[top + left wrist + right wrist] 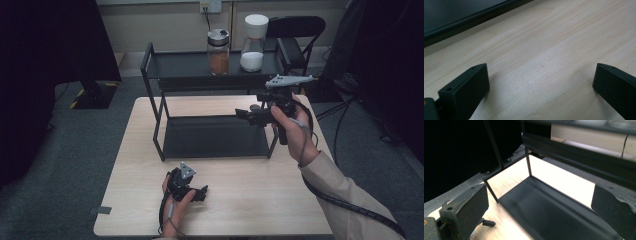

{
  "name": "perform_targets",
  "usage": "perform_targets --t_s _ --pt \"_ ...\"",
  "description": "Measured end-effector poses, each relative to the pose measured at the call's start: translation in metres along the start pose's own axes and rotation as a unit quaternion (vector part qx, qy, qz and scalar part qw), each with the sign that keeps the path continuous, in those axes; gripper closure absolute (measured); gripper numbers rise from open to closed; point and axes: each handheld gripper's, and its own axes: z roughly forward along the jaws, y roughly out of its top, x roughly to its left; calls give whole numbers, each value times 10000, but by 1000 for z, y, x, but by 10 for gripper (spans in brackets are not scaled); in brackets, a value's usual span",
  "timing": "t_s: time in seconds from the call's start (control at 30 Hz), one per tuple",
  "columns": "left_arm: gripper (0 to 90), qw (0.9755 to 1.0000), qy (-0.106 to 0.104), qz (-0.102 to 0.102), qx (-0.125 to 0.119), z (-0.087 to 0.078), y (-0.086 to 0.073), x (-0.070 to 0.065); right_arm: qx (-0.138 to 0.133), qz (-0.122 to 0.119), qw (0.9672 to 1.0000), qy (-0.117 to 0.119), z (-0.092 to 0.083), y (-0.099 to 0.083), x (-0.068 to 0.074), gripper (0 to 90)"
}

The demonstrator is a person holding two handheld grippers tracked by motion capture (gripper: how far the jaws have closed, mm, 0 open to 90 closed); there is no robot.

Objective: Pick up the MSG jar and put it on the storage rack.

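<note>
Both matte black grippers are held agape: the right gripper [245, 114] at the rectangular metal rack's [155, 127] three o'clock, the left gripper [200, 193] on the pale woodgrain table [260, 200].

Left hand-held gripper [202, 192] low, jaws apart; right hand-held gripper [239, 114] raised, jaws apart.

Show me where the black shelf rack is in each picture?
High view: the black shelf rack stands at the middle of the back of the table, two jars on its top shelf.
Left gripper view: its bottom shelf edge crosses the top left corner.
Right gripper view: its bottom shelf fills the middle, between the jaws.
Shared landmark: the pale wooden table.
</note>
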Motion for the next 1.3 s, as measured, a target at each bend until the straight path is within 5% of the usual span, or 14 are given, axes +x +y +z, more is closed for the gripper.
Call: perform_targets --t_s 0.53,1.3 --pt "0 10000 5 2 -2 0 0 0 -22 177 9997 146 10 -52 -8 0" --pt "0 10000 6 3 -1 0 0 0 528 118 9981 305 35 -122 -11 0"
